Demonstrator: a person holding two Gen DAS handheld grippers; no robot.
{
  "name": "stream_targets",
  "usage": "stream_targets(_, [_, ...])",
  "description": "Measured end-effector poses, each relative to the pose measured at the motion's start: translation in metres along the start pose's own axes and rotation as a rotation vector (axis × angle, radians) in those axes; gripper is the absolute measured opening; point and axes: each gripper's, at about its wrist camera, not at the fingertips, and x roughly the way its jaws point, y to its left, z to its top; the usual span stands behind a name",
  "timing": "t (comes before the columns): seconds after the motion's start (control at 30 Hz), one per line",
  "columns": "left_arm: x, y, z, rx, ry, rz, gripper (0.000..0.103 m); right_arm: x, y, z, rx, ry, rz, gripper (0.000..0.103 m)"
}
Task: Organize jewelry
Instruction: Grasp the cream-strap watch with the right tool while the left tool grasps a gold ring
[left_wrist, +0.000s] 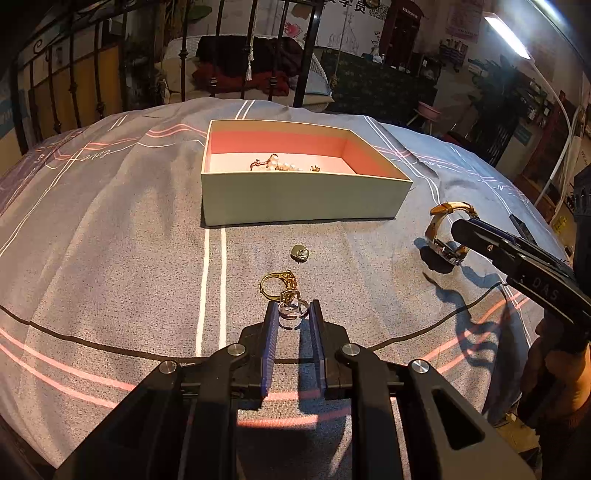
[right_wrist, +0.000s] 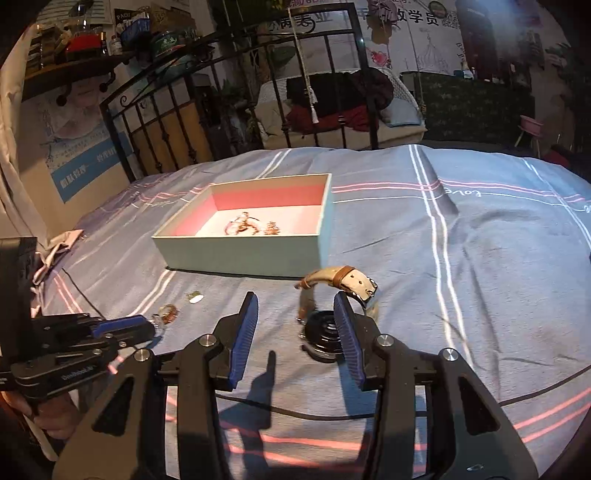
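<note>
Both fingers apart, left (left_wrist: 292, 314) flanking ring (left_wrist: 291, 308), right (right_wrist: 295, 314) perhaps touching watch (right_wrist: 325, 332)

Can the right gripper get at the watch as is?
Probably yes. The right gripper is open and the watch sits on the bedspread just inside its right finger, nothing covering it. It looks off-centre between the fingers, so a small shift right may help before closing.

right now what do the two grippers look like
Both are matte black plastic frames with round silver bolts and two flat blue ribbed pads each. The left gripper and right gripper match; the right carries faint white lettering on its side. No cables show.
</note>
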Motion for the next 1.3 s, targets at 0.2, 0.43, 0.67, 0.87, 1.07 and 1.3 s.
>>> stream_targets(0.2, [-0.002, -0.004, 0.002, 0.013, 0.000, 0.000, 0.017, 0.005, -0.008, 0.000, -0.009, -0.020, -0.040, 0.054])
stream_targets(0.43, [-0.001, -0.006, 0.004, 0.017, 0.003, 0.001, 0.017, 0.001, -0.010, -0.004, 0.015, -0.031, -0.058, 0.076])
stream_targets(0.67, [0.000, -0.009, 0.003, 0.025, 0.008, -0.002, 0.017, 0.028, 0.013, -0.003, -0.064, 0.093, -0.024, 0.076])
stream_targets(0.87, [-0.002, -0.007, 0.005, 0.021, 0.001, -0.009, 0.016, 0.028, 0.019, 0.010, -0.150, 0.130, -0.048, 0.043])
stream_targets(1.07, [-0.005, -0.009, 0.007, 0.026, -0.015, -0.012, 0.016, 0.017, 0.018, 0.007, -0.152, 0.122, -0.028, 0.019])
stream_targets(1.3, [-0.014, -0.014, 0.011, 0.046, -0.047, -0.010, 0.016, 0.007, 0.031, 0.013, -0.136, 0.071, 0.027, 0.019])
